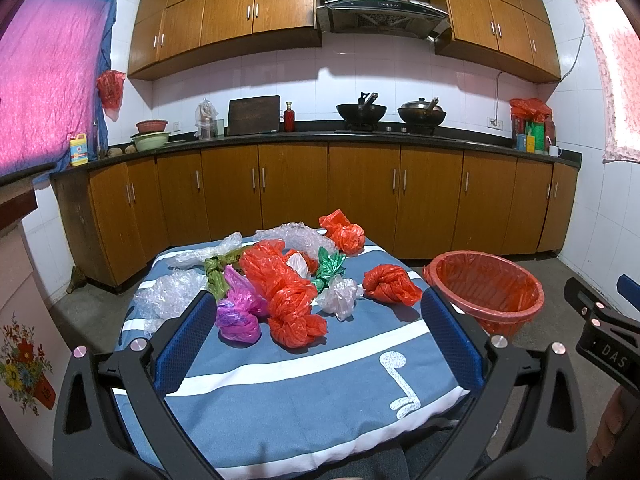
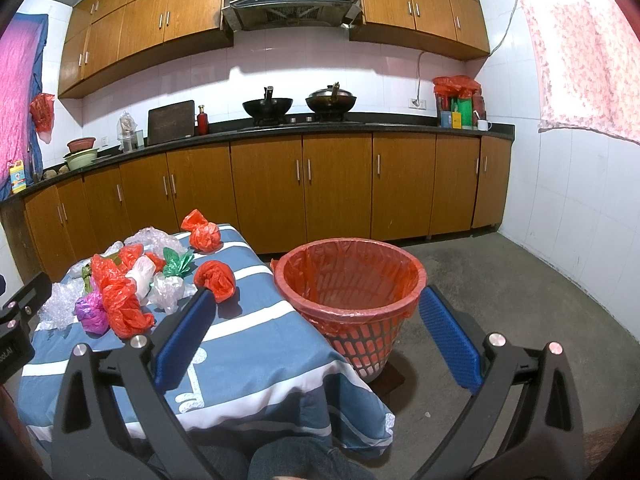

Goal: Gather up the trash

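- Blue-and-white striped cloth covers the table [image 1: 304, 368], and the trash lies in a loose heap on its far half.
- Red plastic lines the basket [image 2: 352, 280], which stands on the floor just beside the table's right edge; its latticed wall shows below the liner, and nothing is visible inside it.
- Crumpled plastic bags make up the heap: a long knotted orange-red bag [image 1: 288, 292] in the middle, a magenta bag [image 1: 239, 308] touching its left side, and clear crinkled bags [image 1: 168, 296] spread along the left edge.
- Another knotted red bag [image 1: 390, 283] lies apart on the right, nearest the basket, and a third red bag [image 1: 343, 232] sits at the far edge.
- Smaller pieces lie between them: a white wad [image 1: 340, 292], a green twist [image 1: 329, 266] and an olive-green strip [image 1: 215, 274].
- Left gripper [image 1: 316, 308] hangs above the near side of the heap with its blue-padded fingers [image 1: 186, 344] spread wide, holding and touching nothing.
- Right gripper [image 2: 316, 308] is likewise spread wide and empty, one finger over the table edge, the other beside the basket.
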`<state>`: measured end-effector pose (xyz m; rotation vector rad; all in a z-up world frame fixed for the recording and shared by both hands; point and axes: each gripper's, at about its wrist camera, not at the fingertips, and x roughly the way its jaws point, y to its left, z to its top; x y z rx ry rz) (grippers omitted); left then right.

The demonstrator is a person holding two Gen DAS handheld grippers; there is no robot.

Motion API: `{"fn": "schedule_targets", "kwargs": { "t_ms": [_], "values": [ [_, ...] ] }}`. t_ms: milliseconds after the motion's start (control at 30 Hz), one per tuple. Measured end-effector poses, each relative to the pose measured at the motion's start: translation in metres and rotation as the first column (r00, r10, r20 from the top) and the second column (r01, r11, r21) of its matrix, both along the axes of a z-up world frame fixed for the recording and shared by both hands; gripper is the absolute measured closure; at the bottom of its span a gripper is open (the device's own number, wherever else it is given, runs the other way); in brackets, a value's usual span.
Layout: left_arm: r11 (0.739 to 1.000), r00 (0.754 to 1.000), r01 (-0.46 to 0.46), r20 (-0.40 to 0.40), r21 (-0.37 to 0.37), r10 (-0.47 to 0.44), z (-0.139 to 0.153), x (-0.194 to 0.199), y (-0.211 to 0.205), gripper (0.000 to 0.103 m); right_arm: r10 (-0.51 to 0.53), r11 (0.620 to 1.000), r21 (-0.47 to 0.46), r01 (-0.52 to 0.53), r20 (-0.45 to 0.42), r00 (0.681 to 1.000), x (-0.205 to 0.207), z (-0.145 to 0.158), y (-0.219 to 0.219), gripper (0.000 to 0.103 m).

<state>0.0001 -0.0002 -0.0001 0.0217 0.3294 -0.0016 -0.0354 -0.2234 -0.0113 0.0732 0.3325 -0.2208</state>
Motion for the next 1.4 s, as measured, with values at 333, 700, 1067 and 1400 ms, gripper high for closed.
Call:
{"fn": "schedule_targets", "kwargs": {
  "t_ms": [333, 700, 1067, 1400],
  "values": [
    [1.000, 0.999, -0.016, -0.036, 0.003, 0.016, -0.011, 0.005, 0.000, 0.002, 0.038, 0.999, -0.003, -0.038, -0.035, 0.999, 0.011, -0.009, 0.002, 0.004],
    [0.993, 0.985, -0.116, -0.130, -0.028, 0.111, -0.028, 0.031, 0.047, 0.002, 0.222, 0.972, 0.122, -0.202, -0.182, 0.958, 0.099, -0.030, 0.024, 0.024],
    [0.948, 0.934, -0.314, -0.200, -0.052, 0.298, -0.042, 0.075, 0.134, 0.003, 0.299, 0.954, 0.096, -0.283, -0.300, 0.906, 0.224, -0.056, 0.074, 0.031],
    [0.922, 0.890, -0.388, -0.260, -0.006, 0.373, -0.060, 0.114, 0.183, 0.006, 0.286, 0.958, 0.093, -0.272, -0.401, 0.870, 0.281, -0.089, 0.084, 0.035]
  ]
}}
